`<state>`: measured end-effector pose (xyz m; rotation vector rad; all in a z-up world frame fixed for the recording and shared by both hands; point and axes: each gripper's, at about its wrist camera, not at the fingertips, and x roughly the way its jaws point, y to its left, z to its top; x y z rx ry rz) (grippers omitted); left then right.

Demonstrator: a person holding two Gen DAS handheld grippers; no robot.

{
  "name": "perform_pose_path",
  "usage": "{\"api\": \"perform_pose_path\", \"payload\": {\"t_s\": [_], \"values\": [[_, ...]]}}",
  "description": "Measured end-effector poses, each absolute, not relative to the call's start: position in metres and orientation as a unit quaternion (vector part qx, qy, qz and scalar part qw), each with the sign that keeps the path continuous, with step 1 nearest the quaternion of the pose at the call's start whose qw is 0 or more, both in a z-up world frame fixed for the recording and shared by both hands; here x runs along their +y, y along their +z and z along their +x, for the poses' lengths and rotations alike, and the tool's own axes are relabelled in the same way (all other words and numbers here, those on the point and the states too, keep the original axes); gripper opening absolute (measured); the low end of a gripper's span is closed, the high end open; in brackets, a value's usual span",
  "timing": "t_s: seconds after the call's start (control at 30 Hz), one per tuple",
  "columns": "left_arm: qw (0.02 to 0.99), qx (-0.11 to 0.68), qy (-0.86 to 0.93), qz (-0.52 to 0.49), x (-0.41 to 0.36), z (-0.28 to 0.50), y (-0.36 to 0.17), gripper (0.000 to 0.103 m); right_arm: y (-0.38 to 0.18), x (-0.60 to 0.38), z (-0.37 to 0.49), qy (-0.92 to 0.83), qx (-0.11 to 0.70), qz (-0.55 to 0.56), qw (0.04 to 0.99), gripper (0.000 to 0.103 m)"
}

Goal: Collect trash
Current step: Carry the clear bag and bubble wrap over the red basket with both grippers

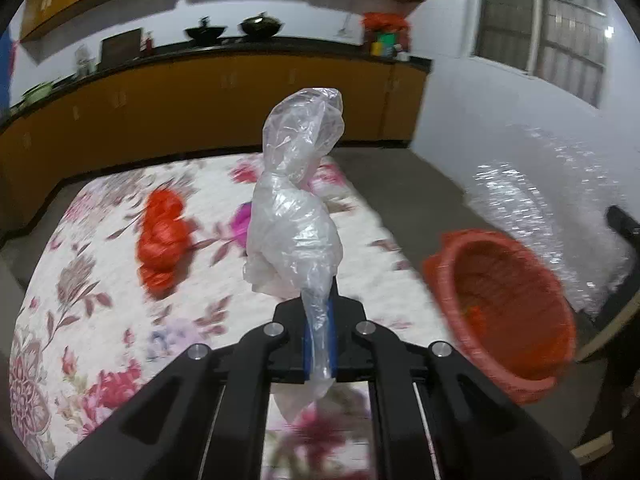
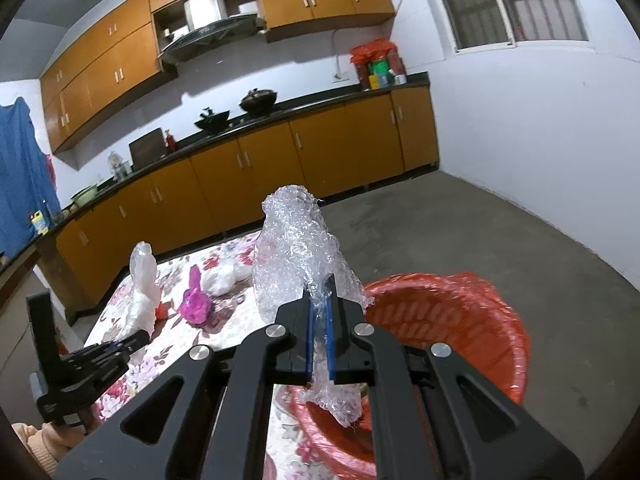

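My left gripper point(image 1: 320, 304) is shut on the twisted neck of a clear plastic bag point(image 1: 296, 208), which it holds upright above the floral table point(image 1: 100, 280). On the cloth behind it lie a crumpled red bag point(image 1: 162, 240) and a pink scrap point(image 1: 242, 220). My right gripper point(image 2: 320, 292) is shut on a wad of bubble wrap point(image 2: 300, 252) above the near rim of a red basket point(image 2: 500, 308). In the right wrist view, the left gripper point(image 2: 132, 340) and its clear bag point(image 2: 144, 284) stand at the left. The basket point(image 1: 452, 280) and bubble wrap point(image 1: 540, 208) are blurred at the right of the left wrist view.
A white crumpled bag point(image 2: 222, 280) and the pink scrap point(image 2: 196, 300) lie on the table's far part. Orange cabinets with a dark counter point(image 2: 280, 120) run along the back wall. Bare concrete floor point(image 2: 480, 232) spreads to the right. A person's sleeve point(image 2: 36, 440) shows at bottom left.
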<state>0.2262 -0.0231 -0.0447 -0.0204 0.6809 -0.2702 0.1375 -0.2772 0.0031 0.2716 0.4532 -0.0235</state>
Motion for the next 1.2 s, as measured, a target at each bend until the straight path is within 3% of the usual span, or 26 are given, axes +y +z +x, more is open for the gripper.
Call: {"api": "perform_pose_path", "payload": {"t_s": [0.37, 1.2], "values": [[0.919, 0.313, -0.24, -0.007, -0.1, 0.198, -0.014, 0.008, 0.006, -0.317, 0.11, -0.06, 0.205, 0.147, 0.966, 0.005], [0.881, 0.333, -0.336, 0.014, -0.192, 0.194, -0.027, 0.008, -0.01, -0.358, 0.096, -0.092, 0.2, 0.191, 0.957, 0.005]]}}
